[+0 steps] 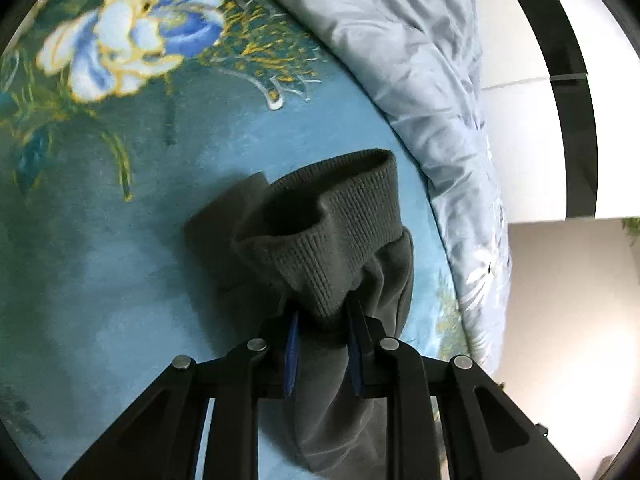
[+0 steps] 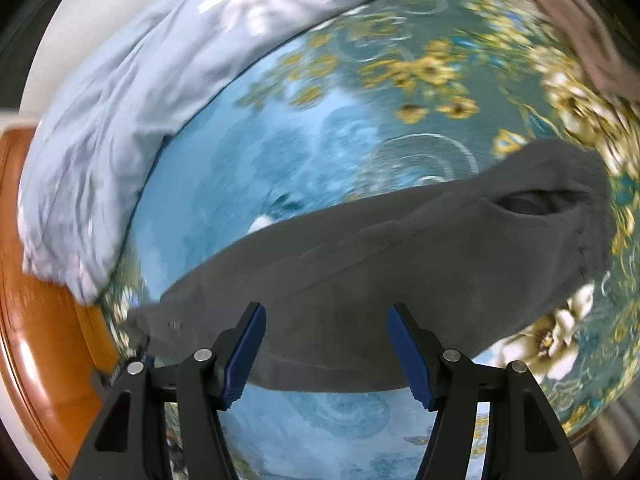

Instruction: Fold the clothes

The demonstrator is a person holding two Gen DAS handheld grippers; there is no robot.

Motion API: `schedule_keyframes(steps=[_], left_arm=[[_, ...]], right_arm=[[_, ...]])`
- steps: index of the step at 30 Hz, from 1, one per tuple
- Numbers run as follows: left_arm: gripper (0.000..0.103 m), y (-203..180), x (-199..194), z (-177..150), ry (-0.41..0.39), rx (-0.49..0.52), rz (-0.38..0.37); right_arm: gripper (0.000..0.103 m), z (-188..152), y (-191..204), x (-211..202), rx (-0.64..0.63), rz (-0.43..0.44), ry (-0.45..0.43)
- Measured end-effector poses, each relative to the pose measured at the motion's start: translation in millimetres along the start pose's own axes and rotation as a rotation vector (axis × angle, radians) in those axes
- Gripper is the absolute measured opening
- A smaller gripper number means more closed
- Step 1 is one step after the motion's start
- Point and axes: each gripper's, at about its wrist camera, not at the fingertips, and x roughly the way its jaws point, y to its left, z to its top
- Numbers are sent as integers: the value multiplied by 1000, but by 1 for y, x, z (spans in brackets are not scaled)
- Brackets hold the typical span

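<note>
A dark grey sweatshirt lies on a blue floral bedspread (image 1: pixel 100 208). In the left wrist view my left gripper (image 1: pixel 326 328) is shut on the garment's sleeve just behind its ribbed cuff (image 1: pixel 340 224), and the cuff stands up off the bed in front of the fingers. In the right wrist view the sweatshirt (image 2: pixel 400 264) stretches across the bedspread (image 2: pixel 280 152) from lower left to upper right. My right gripper (image 2: pixel 326 344) is open and empty, its blue pads (image 2: pixel 412 356) wide apart just above the garment's near edge.
A crumpled pale blue quilt (image 1: pixel 420 80) lies along the bed's far side; it also shows in the right wrist view (image 2: pixel 120 120). A glossy orange-brown wooden bed frame (image 2: pixel 36 320) runs at the left. A brownish cloth (image 2: pixel 588 32) sits at top right.
</note>
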Motion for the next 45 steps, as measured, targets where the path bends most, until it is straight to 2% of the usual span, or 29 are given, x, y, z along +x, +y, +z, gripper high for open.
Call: schedule_keyframes(steps=[3, 6, 7, 8, 12, 15, 19, 20, 23, 26, 29, 34, 37, 39, 40, 43, 45], left_arm=[[23, 31, 2, 1, 17, -41, 33], [34, 44, 0, -8, 15, -17, 29], [43, 44, 1, -6, 15, 5, 40], [47, 43, 3, -4, 21, 28, 59], [50, 44, 11, 1, 45, 49, 51], [50, 50, 16, 2, 43, 12, 22], [47, 61, 15, 1, 25, -72, -20], [38, 62, 13, 0, 18, -82, -24], [24, 66, 3, -8, -13, -116, -45], [22, 65, -17, -21, -64, -144, -95], [21, 63, -46, -36, -121, -136, -95], [20, 88, -123, -64, -225, -194, -110], [20, 103, -148, -74, -205, -177, -91], [20, 100, -146, -70, -161, -142, -75], [20, 96, -144, -68, -145, -124, -85], [20, 64, -137, -64, -121, -54, -209], [20, 39, -131, -58, -87, -15, -335]], right_arm=[[67, -4, 13, 0, -72, -16, 7], [67, -6, 14, -7, -113, -42, 3], [67, -6, 9, -11, -114, -54, -6], [67, -5, 6, -13, -106, -59, -9], [67, -2, -16, -21, -34, -66, -24], [67, -3, -30, -22, 32, -61, -26], [67, -6, -33, -24, 54, -53, -28], [67, -7, -32, -24, 49, -53, -27], [67, -9, -27, -25, 42, -40, -28], [67, -13, -21, -26, 31, -23, -32], [67, -17, -13, -28, 14, -8, -34], [67, -25, -5, -30, -4, 20, -41], [67, -33, -3, -22, -8, 29, -23], [67, -41, -3, -14, 0, 33, -8], [67, -44, -2, -11, 6, 38, -1], [67, -54, -1, -2, 23, 47, 21], [67, -56, 0, -2, 16, 41, 25]])
